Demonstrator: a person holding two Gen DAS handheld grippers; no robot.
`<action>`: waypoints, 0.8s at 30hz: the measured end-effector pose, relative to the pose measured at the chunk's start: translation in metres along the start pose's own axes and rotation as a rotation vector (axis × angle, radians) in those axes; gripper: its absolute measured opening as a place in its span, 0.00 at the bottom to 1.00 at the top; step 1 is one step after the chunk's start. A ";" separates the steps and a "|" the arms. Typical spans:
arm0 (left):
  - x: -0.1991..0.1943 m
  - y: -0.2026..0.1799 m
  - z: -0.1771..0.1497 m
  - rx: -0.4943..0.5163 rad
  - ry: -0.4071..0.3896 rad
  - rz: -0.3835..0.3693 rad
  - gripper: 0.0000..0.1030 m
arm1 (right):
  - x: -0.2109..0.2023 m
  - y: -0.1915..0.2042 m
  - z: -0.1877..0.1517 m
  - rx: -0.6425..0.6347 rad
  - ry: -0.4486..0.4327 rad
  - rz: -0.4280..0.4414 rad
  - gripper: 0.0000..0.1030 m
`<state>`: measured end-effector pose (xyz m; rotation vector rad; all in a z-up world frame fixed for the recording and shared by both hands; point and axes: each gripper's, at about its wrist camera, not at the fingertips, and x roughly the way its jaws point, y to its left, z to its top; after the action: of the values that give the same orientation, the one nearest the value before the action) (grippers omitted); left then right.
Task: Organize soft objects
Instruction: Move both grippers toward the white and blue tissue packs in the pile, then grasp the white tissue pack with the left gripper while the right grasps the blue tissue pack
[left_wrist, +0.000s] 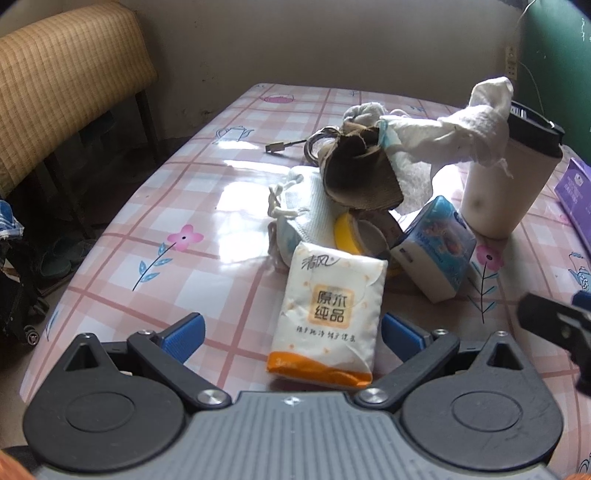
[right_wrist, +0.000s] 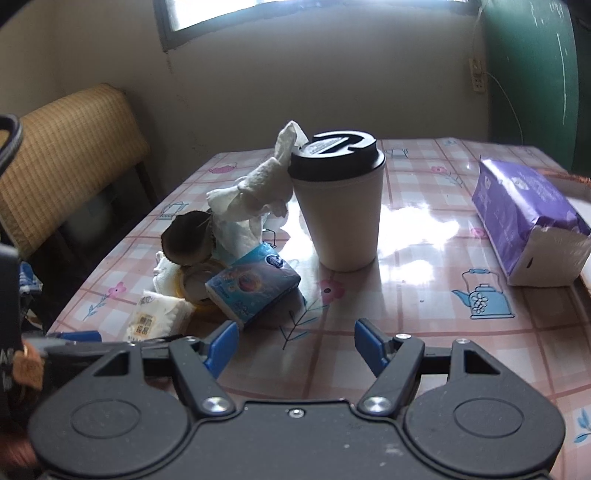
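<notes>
A white and orange tissue pack (left_wrist: 327, 317) lies flat between the fingers of my left gripper (left_wrist: 291, 332), which is open and not touching it. Behind it sit a blue tissue pack (left_wrist: 434, 249), a white mesh pouch (left_wrist: 303, 218), a brown paper cup sleeve (left_wrist: 354, 171) and a crumpled white cloth (left_wrist: 469, 122) draped against a white cup (left_wrist: 506, 184). My right gripper (right_wrist: 293, 345) is open over bare tablecloth, with the blue tissue pack (right_wrist: 253, 282) just ahead on its left. The white cup with black lid (right_wrist: 340, 199) stands beyond it, and the orange pack (right_wrist: 159, 317) lies at far left.
A purple tissue box (right_wrist: 528, 221) lies at the right of the pink checked table (right_wrist: 424, 295). A yellow roll of tape (left_wrist: 349, 234) and a cable (left_wrist: 291, 144) sit in the pile. A woven chair (left_wrist: 62, 81) stands to the left, a green panel (right_wrist: 528, 74) at the back right.
</notes>
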<state>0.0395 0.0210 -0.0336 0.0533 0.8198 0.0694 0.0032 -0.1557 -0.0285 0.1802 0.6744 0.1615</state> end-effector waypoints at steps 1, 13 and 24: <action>0.001 0.000 0.000 0.002 -0.004 0.002 1.00 | 0.003 0.001 0.003 0.023 0.008 0.004 0.80; 0.012 0.003 -0.001 0.009 -0.026 -0.036 0.74 | 0.058 0.019 0.036 0.268 0.105 -0.023 0.80; 0.020 0.006 0.006 0.001 -0.038 -0.038 0.78 | 0.092 0.030 0.051 0.300 0.158 -0.071 0.80</action>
<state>0.0572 0.0280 -0.0437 0.0397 0.7831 0.0326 0.1034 -0.1138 -0.0384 0.4340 0.8602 0.0049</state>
